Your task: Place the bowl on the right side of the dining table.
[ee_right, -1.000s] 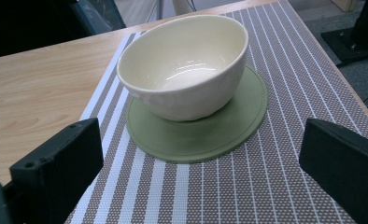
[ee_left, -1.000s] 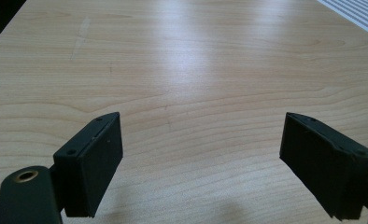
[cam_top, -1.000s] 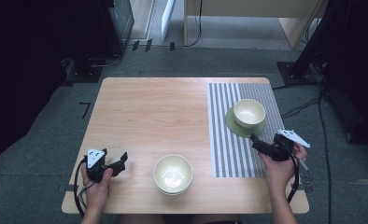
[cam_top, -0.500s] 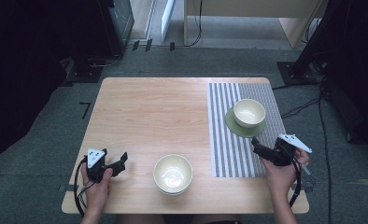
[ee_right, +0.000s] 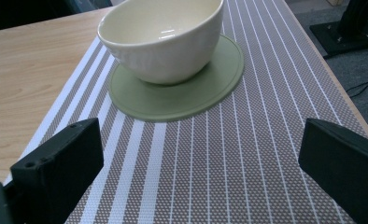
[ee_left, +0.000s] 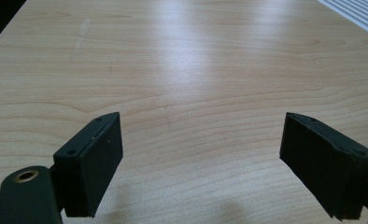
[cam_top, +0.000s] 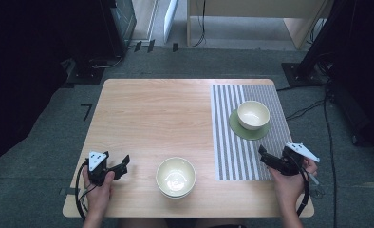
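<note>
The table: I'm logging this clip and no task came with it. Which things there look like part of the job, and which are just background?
Likely part of the job:
bowl on green coaster
stacked bowls near the front edge
striped placemat
left tool and right tool, both open

Just lying about:
floor cables
cabinet

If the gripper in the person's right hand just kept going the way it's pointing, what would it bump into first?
Probably the cream bowl on its green coaster. The right gripper, jaws wide open, points over the striped mat at it; if it travels low, the coaster's edge might come first.
</note>
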Available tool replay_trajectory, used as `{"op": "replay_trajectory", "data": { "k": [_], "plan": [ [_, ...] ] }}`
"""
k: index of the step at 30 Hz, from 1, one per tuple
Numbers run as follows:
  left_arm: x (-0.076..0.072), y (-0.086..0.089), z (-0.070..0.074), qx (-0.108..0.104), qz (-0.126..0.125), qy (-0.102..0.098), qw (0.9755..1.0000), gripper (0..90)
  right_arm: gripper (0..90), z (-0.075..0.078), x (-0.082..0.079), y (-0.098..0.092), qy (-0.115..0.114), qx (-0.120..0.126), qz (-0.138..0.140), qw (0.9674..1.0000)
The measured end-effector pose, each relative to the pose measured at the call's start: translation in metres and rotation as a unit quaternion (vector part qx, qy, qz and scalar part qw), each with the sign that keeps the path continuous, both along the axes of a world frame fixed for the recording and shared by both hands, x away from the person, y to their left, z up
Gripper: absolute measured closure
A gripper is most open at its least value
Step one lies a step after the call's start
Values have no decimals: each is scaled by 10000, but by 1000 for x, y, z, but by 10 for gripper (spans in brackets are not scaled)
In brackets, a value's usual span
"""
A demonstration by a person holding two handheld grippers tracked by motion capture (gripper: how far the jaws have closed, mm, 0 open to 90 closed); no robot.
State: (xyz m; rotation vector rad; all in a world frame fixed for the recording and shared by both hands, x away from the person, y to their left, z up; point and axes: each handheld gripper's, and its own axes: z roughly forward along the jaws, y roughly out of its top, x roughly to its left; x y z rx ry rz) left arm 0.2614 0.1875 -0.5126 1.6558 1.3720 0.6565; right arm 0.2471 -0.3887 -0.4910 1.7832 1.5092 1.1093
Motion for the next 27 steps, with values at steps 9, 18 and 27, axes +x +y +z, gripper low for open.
{"op": "replay_trajectory", "data": {
  "k": [9,18,27],
  "plan": [
    [0,0,0,6,-4,1,10000,128,4,-6,-8,-3,91,-39,-31,9999],
    [0,0,0,8,-5,0,10000,128,4,-12,-15,-6,158,-90,-38,9998],
    [0,0,0,7,-6,1,10000,128,4,-16,-23,-12,249,-164,-75,9995]
  ]
}}
